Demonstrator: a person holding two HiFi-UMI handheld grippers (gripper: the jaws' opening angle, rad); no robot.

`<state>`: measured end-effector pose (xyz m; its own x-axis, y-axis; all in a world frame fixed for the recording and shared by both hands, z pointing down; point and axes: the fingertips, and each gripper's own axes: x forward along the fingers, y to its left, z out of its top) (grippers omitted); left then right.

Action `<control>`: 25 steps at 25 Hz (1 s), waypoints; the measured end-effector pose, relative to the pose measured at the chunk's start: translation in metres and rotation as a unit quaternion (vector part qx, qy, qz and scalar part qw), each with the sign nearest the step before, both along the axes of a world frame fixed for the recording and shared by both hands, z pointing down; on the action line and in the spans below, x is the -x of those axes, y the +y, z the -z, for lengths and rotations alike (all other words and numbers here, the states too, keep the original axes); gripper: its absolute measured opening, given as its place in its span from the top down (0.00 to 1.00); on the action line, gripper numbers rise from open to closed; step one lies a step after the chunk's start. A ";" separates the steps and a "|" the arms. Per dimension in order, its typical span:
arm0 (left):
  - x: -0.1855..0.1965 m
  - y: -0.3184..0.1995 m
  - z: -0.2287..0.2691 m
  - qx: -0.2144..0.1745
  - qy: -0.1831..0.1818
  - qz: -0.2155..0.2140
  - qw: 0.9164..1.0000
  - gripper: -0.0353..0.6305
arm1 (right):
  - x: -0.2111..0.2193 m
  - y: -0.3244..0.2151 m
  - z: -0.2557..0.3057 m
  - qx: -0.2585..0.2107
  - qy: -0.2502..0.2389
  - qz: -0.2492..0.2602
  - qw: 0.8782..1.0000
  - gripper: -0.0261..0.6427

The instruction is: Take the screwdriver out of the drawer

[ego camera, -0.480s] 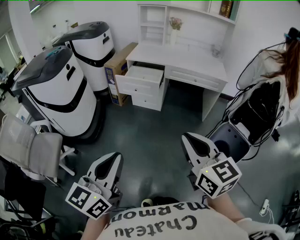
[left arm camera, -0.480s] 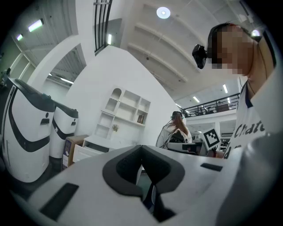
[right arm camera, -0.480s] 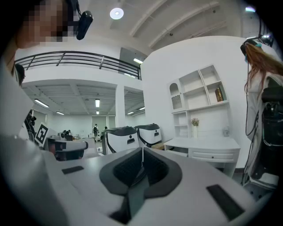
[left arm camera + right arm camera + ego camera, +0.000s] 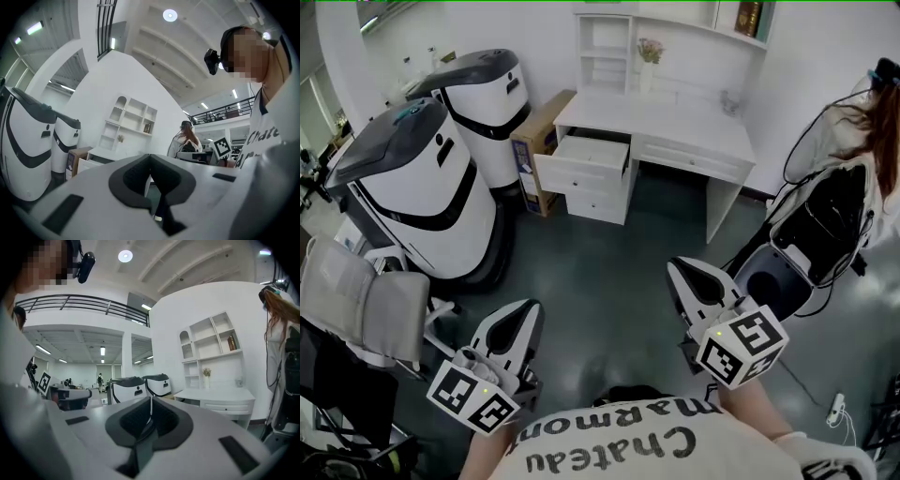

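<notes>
A white desk (image 4: 675, 117) stands far ahead against the wall, with its upper left drawer (image 4: 586, 155) pulled open. No screwdriver shows from here, and the drawer's inside is too small to read. Low in the head view my left gripper (image 4: 528, 309) is shut and holds nothing, well short of the desk. My right gripper (image 4: 680, 270) is shut and empty too, level with the left one. In the left gripper view the left gripper (image 4: 150, 161) has its jaws meeting in a seam, with the desk (image 4: 101, 152) small and distant. The right gripper (image 4: 151, 404) points towards the desk (image 4: 220, 397).
Two large white-and-black machines (image 4: 422, 187) (image 4: 483, 94) stand at the left, with a cardboard box (image 4: 539, 141) between them and the desk. A grey chair (image 4: 361, 300) is at my near left. A black chair (image 4: 825, 225) and a long-haired person (image 4: 872, 122) are at the right. Dark floor (image 4: 600, 262) lies ahead.
The head view has shifted a little. Both grippers hold about the same places and stay shut and empty.
</notes>
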<state>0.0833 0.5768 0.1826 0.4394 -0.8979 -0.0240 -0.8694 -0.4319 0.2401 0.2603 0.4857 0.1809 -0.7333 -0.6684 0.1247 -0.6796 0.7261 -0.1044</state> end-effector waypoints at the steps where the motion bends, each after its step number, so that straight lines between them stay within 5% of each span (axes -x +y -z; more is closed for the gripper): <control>1: 0.001 0.000 -0.001 -0.003 -0.002 -0.003 1.000 0.91 | 0.002 0.001 0.000 0.002 -0.011 0.002 1.000 0.92; 5: 0.007 -0.001 -0.015 0.001 -0.001 -0.014 1.000 0.91 | 0.010 0.002 -0.012 0.019 -0.050 0.007 0.999 0.92; 11: 0.004 -0.028 -0.044 0.040 0.001 -0.044 0.998 0.91 | 0.020 -0.023 -0.041 0.028 -0.003 0.012 1.000 0.92; 16: 0.001 -0.087 -0.043 0.030 -0.006 -0.037 0.999 0.91 | 0.021 -0.084 -0.047 0.033 -0.007 0.017 0.999 0.91; 25: -0.014 -0.220 -0.028 0.022 0.038 -0.022 0.999 0.91 | 0.006 -0.232 -0.038 0.046 -0.028 0.032 0.998 0.91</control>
